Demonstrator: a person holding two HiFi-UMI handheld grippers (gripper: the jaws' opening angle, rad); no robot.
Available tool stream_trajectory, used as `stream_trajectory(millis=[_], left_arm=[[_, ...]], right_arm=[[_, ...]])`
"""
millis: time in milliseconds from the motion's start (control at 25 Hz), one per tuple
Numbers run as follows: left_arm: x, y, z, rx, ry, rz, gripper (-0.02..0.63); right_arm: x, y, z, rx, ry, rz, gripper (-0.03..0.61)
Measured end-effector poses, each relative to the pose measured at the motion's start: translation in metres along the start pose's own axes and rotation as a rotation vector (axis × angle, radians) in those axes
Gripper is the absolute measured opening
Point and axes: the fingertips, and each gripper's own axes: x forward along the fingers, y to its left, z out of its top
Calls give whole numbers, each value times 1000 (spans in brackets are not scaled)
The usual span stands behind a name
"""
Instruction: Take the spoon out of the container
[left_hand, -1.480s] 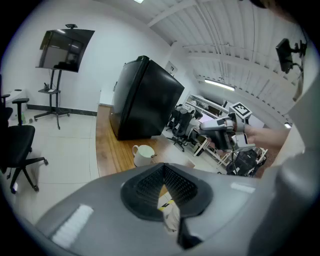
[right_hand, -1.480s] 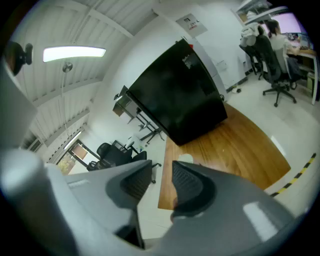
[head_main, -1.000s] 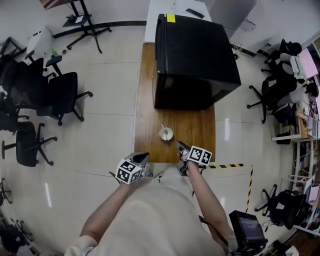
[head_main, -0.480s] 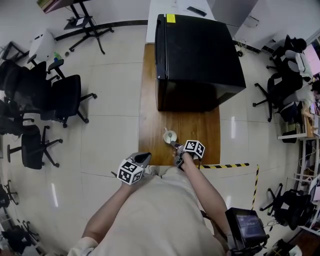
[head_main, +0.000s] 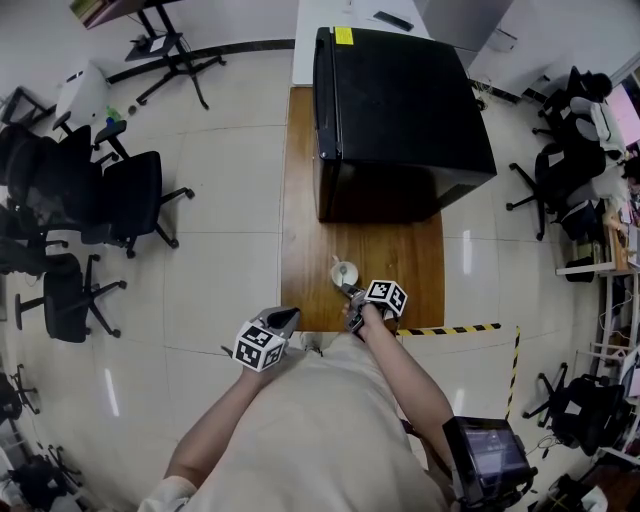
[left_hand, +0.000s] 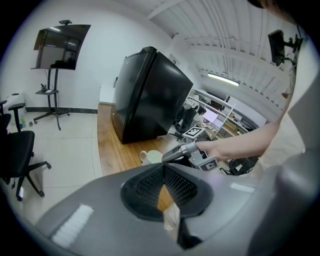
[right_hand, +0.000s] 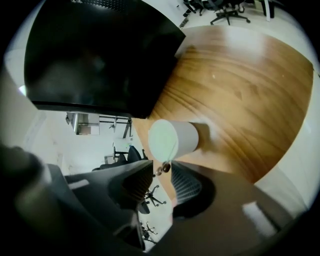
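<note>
A white cup (head_main: 344, 272) stands on the wooden table (head_main: 300, 240), near its front edge. In the right gripper view the cup (right_hand: 175, 140) lies just ahead of the jaws, and a thin spoon (right_hand: 169, 156) leans out of it toward me. My right gripper (right_hand: 162, 169) has the spoon's handle end between its fingertips; its jaws have just been closing, and a gap still shows on both sides. In the head view my right gripper (head_main: 350, 292) points at the cup. My left gripper (head_main: 285, 316) hangs off the table's front left corner, jaws together (left_hand: 163, 167) with nothing held.
A large black cabinet (head_main: 400, 110) fills the far half of the table, close behind the cup. Office chairs (head_main: 90, 200) stand on the tiled floor to the left. Yellow-black tape (head_main: 460, 329) marks the floor at the right.
My right gripper has come down and forward from the table's front edge to the cup, rolling as it went. The left gripper has stayed about where it was.
</note>
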Motion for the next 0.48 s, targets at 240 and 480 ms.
stream_trajectory(millis=[240,480], left_arm=[[-3,5,-8,5,3,4,0],[-6,2,0,4,-8,21,0]], right_arm=[[7,-5,-2,48,-10,7,79],[-1,1,-1,43,-3,28,52]])
